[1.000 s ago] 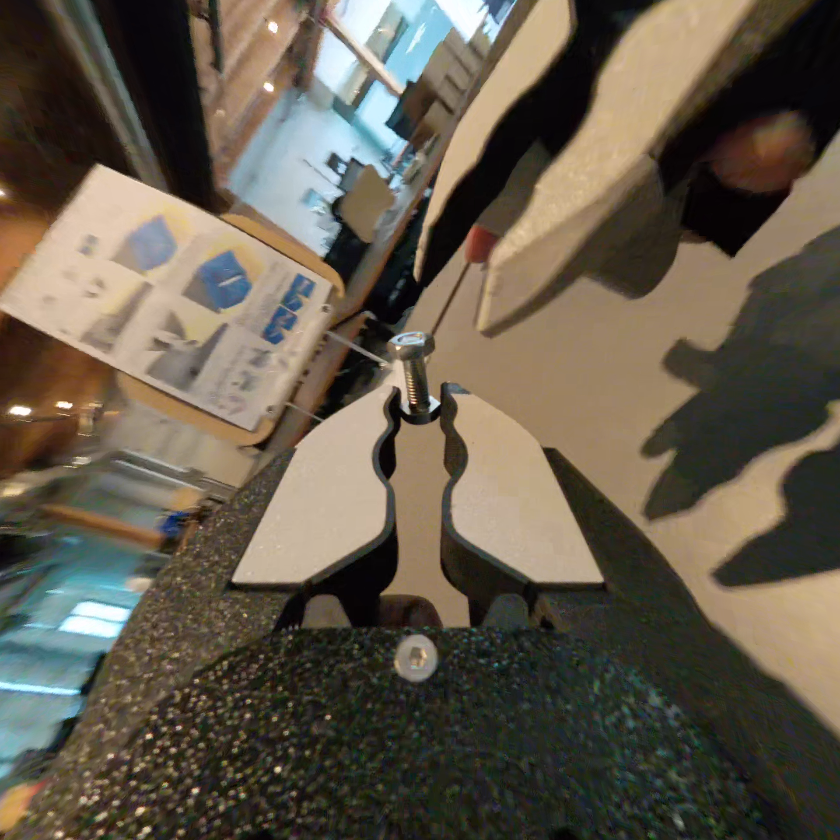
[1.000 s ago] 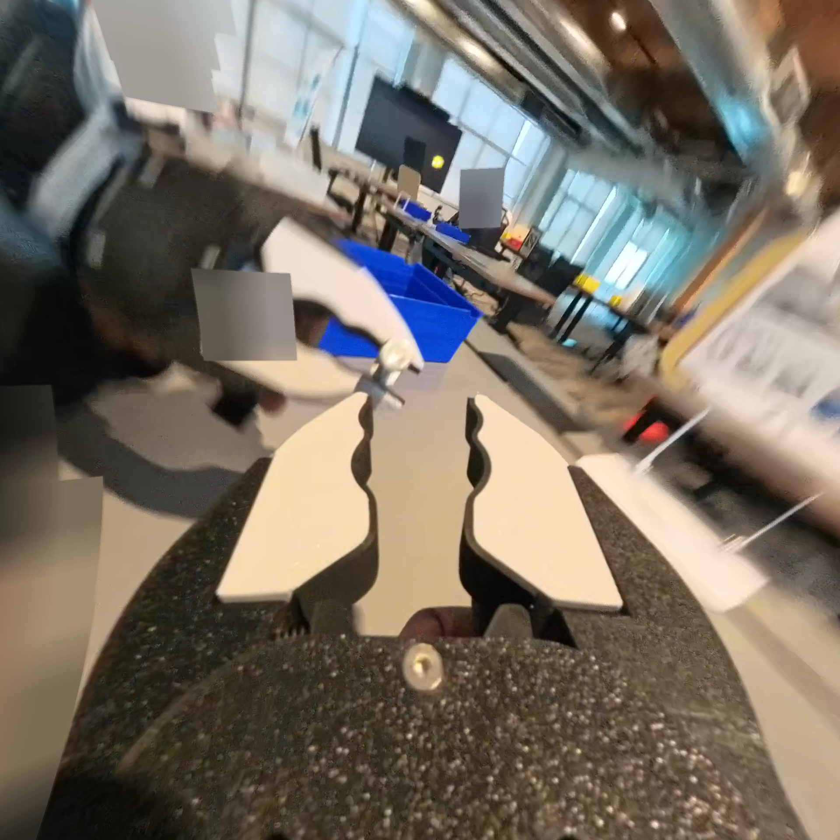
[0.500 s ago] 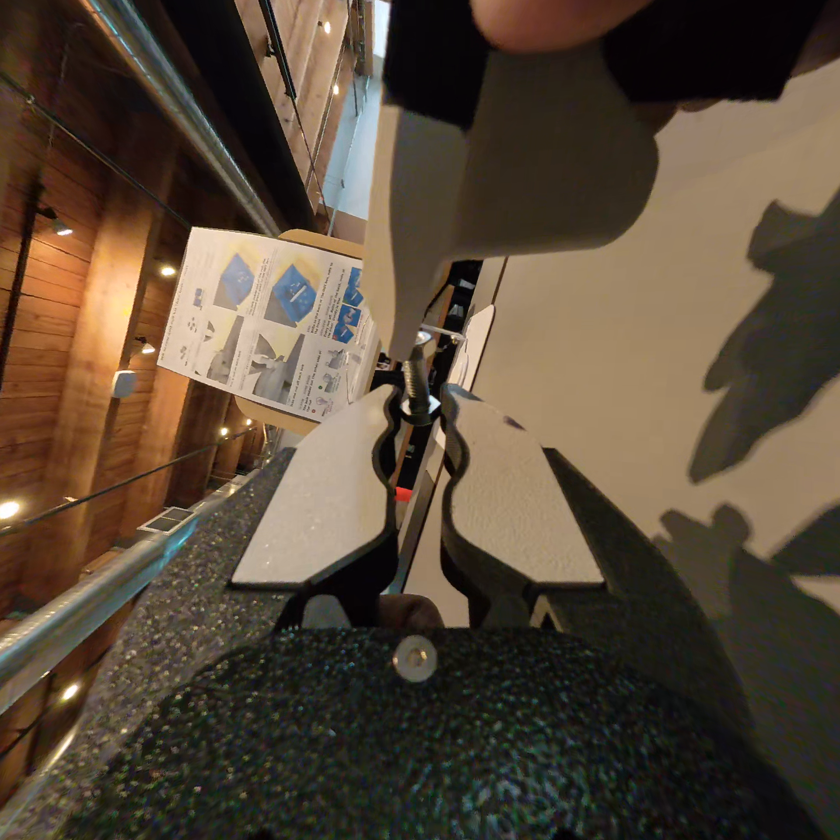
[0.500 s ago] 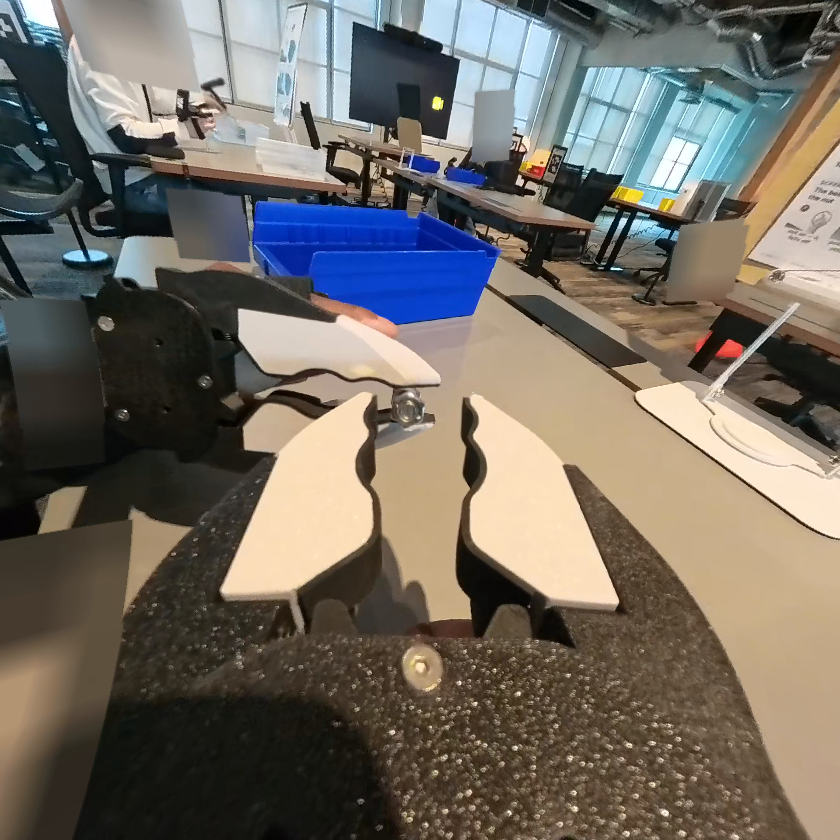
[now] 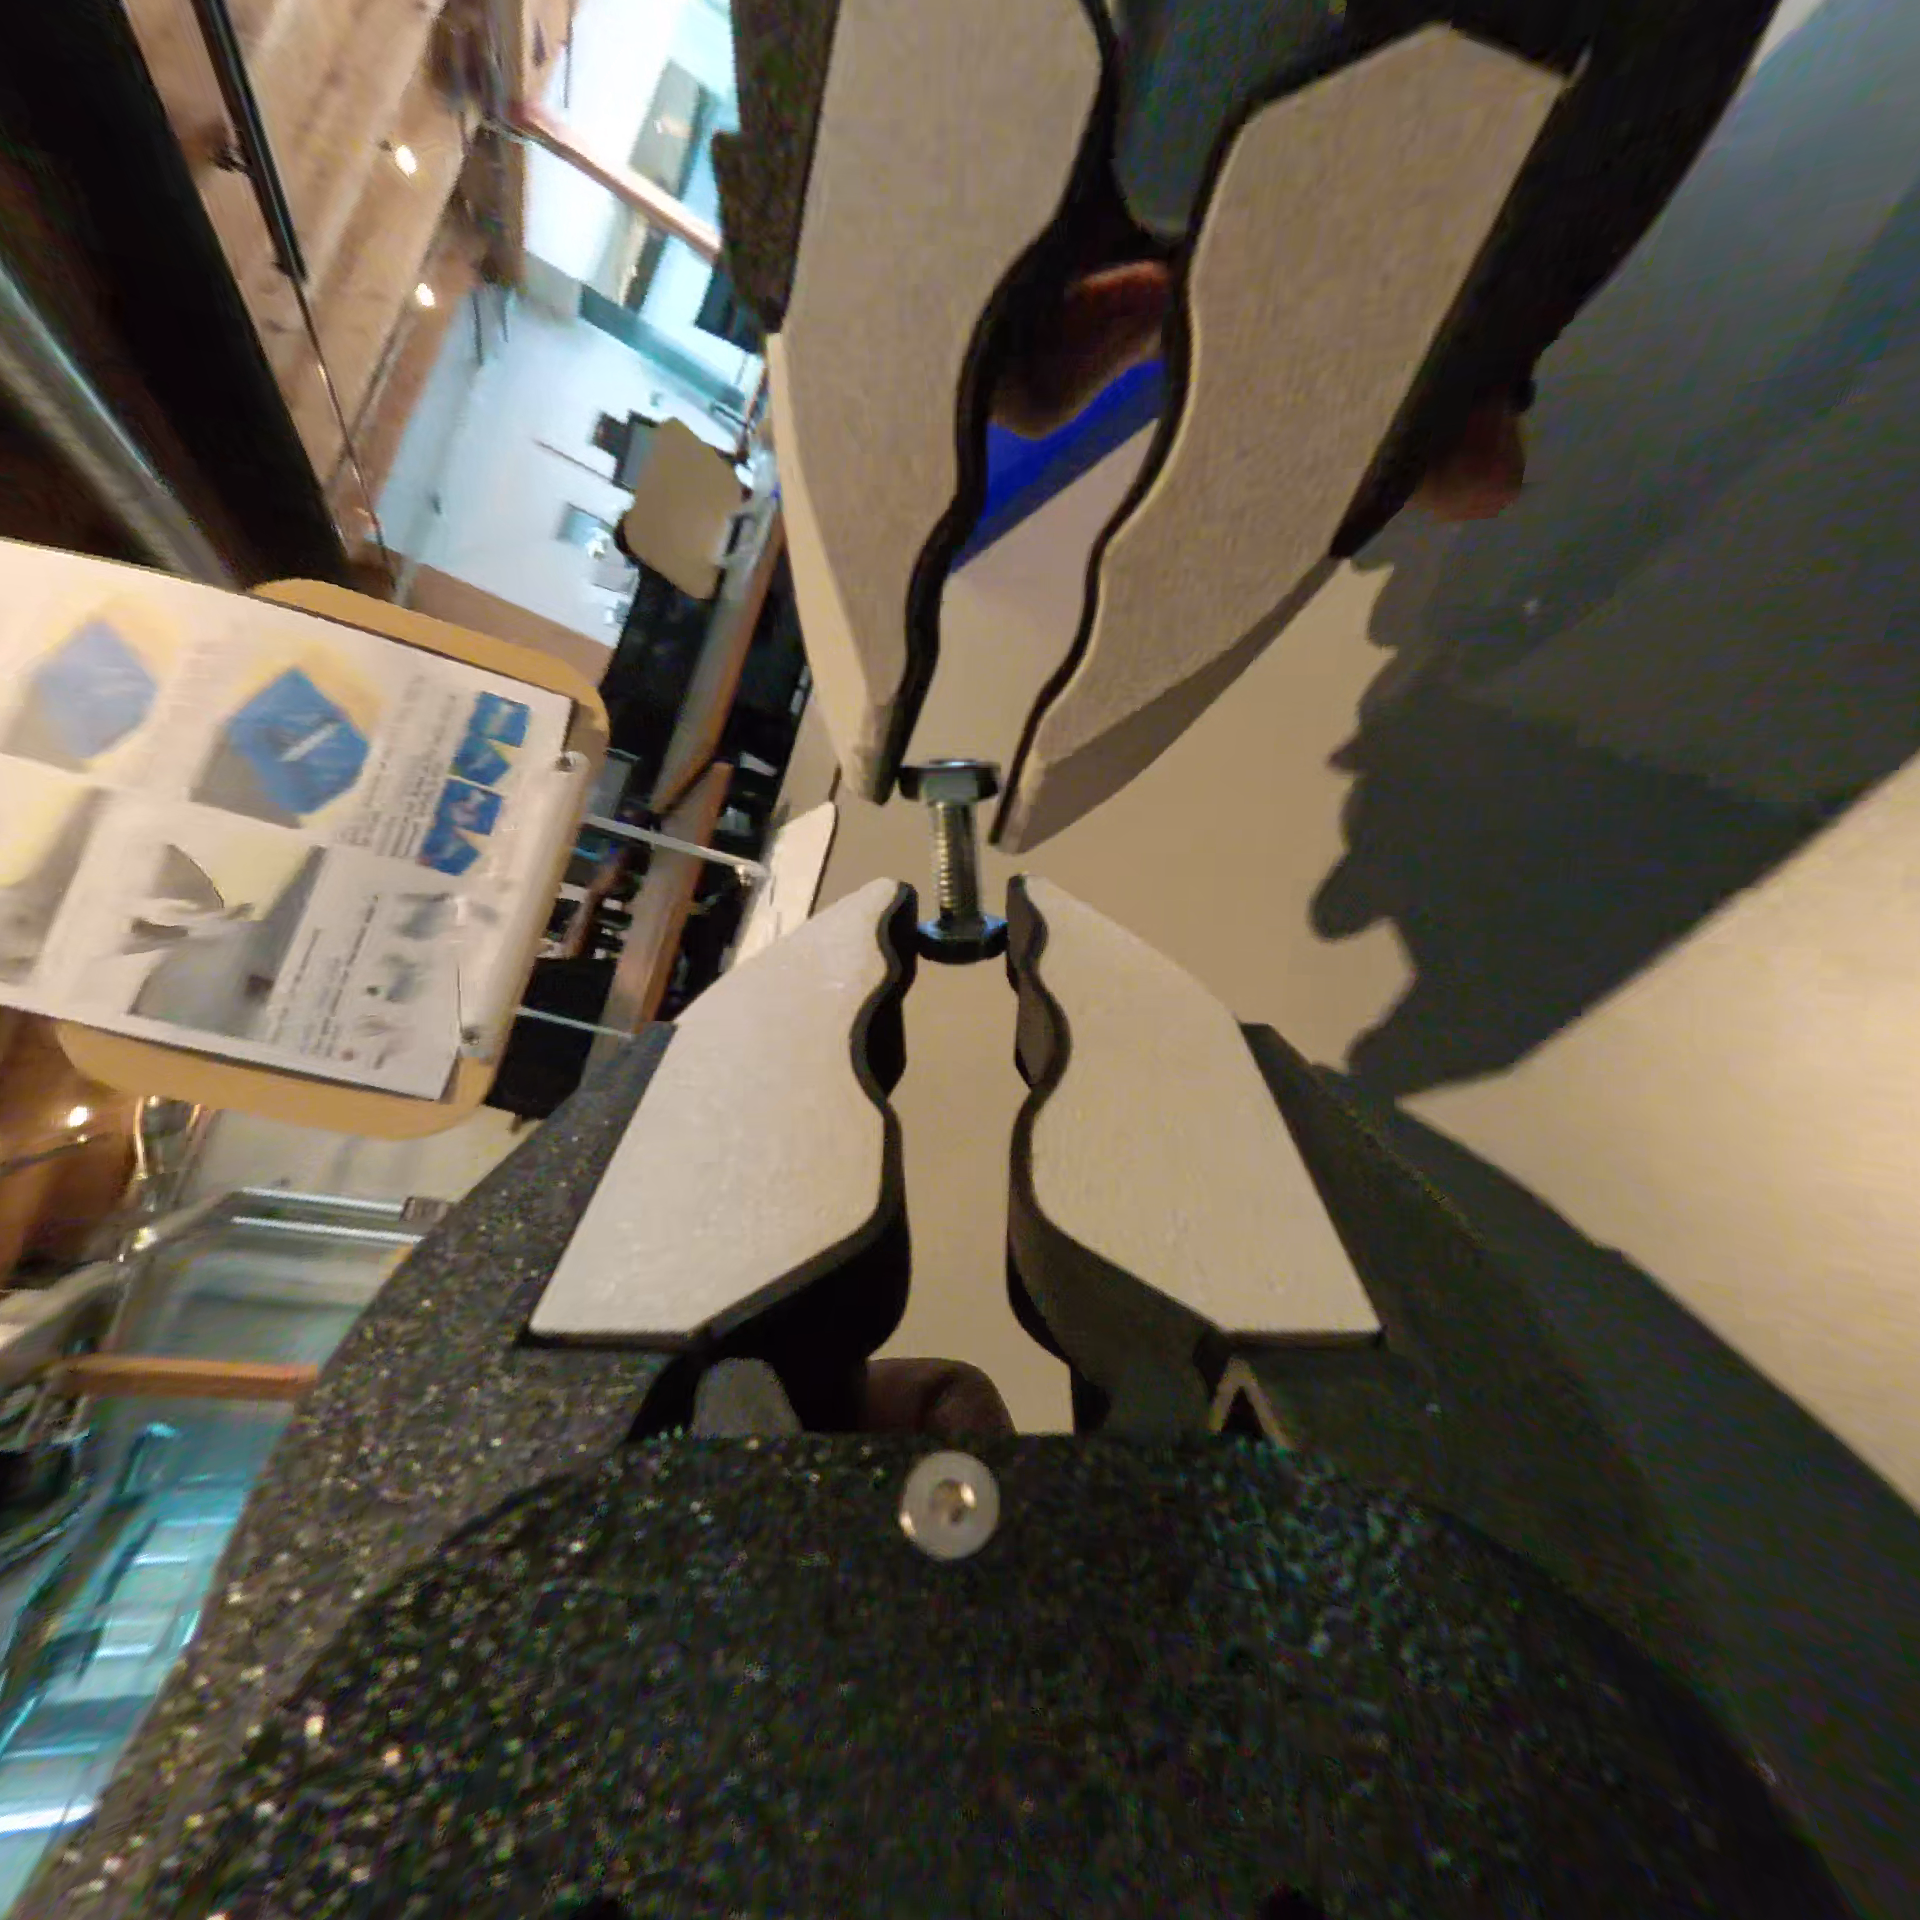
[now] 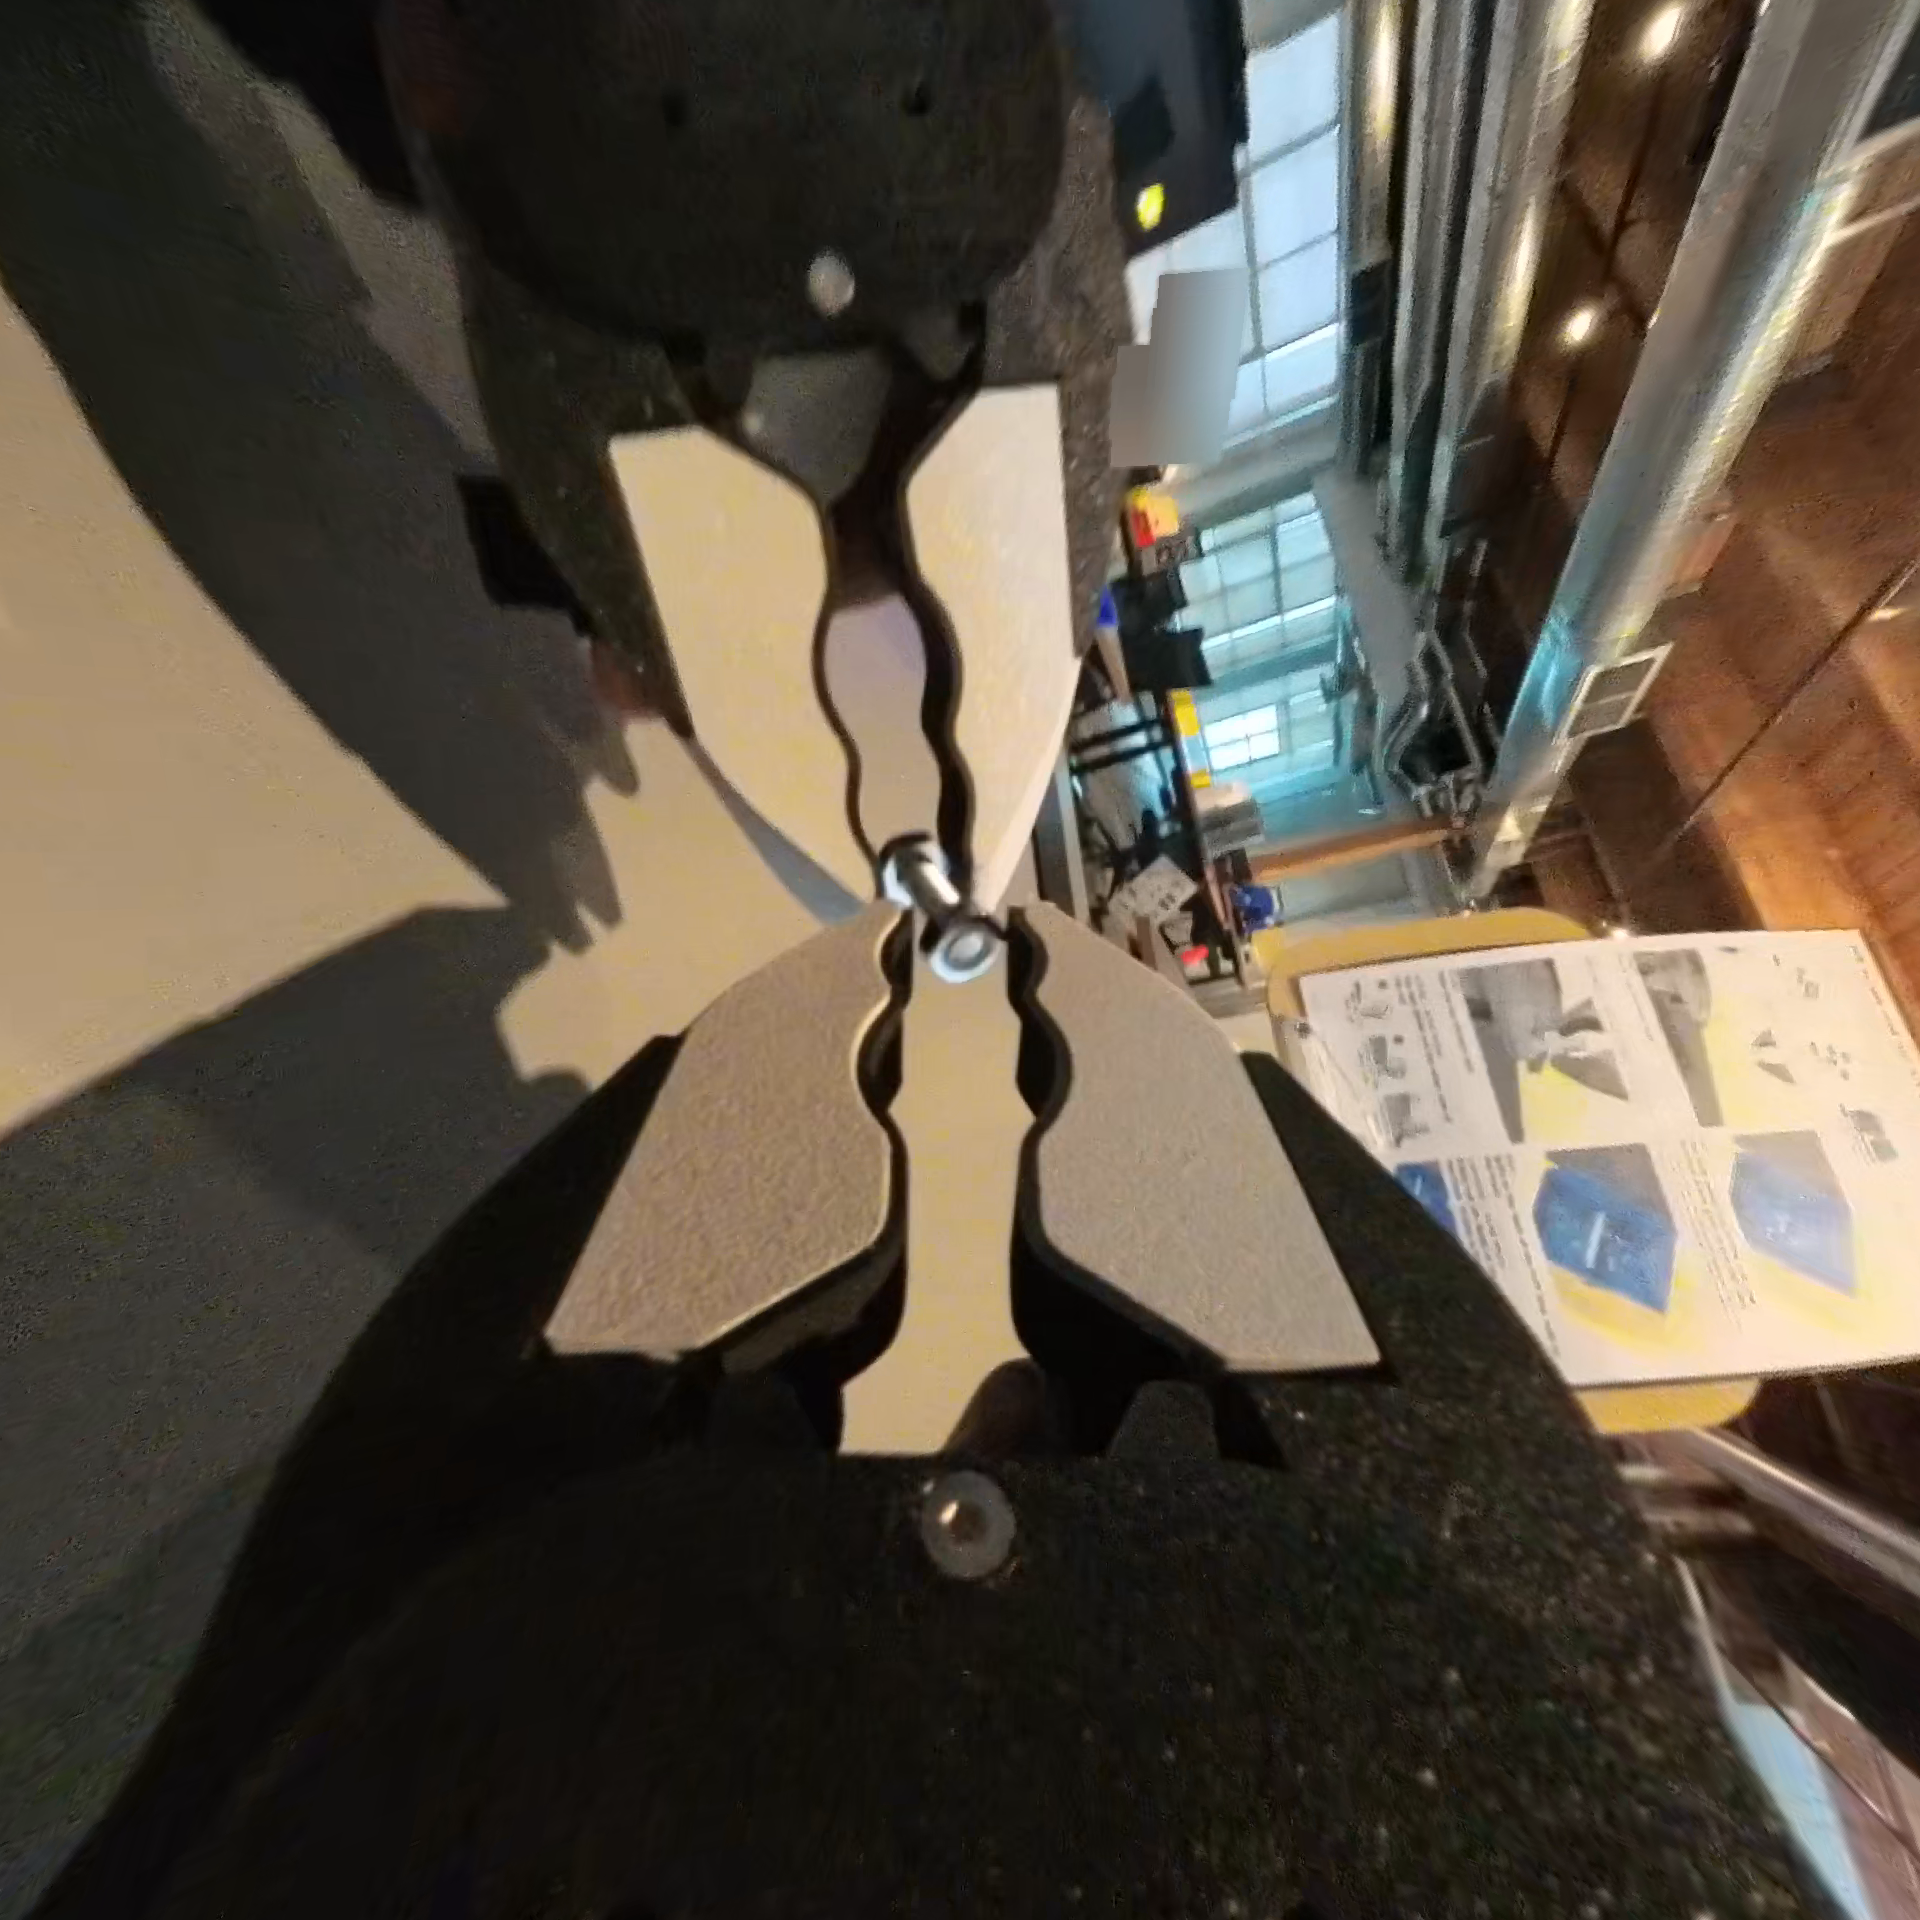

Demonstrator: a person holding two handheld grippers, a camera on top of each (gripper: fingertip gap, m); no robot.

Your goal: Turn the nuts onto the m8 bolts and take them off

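Note:
A silver M8 bolt (image 5: pixel 950 857) is held in the air between my two grippers, which meet tip to tip. My left gripper (image 5: pixel 956 920) is shut on the dark nut (image 5: pixel 958 937) at the lower end of the bolt's thread. My right gripper (image 5: pixel 945 795) comes in from the top of the left wrist view and is shut on the bolt head (image 5: pixel 948 777). In the right wrist view my right gripper (image 6: pixel 958 930) holds the bolt head (image 6: pixel 961 948). There the left gripper (image 6: pixel 914 857) reaches in from above with the nut (image 6: pixel 896 871).
A beige table (image 5: pixel 1195 727) lies behind the grippers, with their dark shadows on it. A printed poster on a rounded wooden board (image 5: pixel 260 831) stands at the table's side, also in the right wrist view (image 6: pixel 1610 1164). A blue bin (image 5: pixel 1060 457) shows between the right gripper's fingers. The tips of both grippers are at nearly the same place.
My right gripper has swung in line with the bolt and closed from open onto its head. My left gripper has kept hold of the nut. Both views have rolled.

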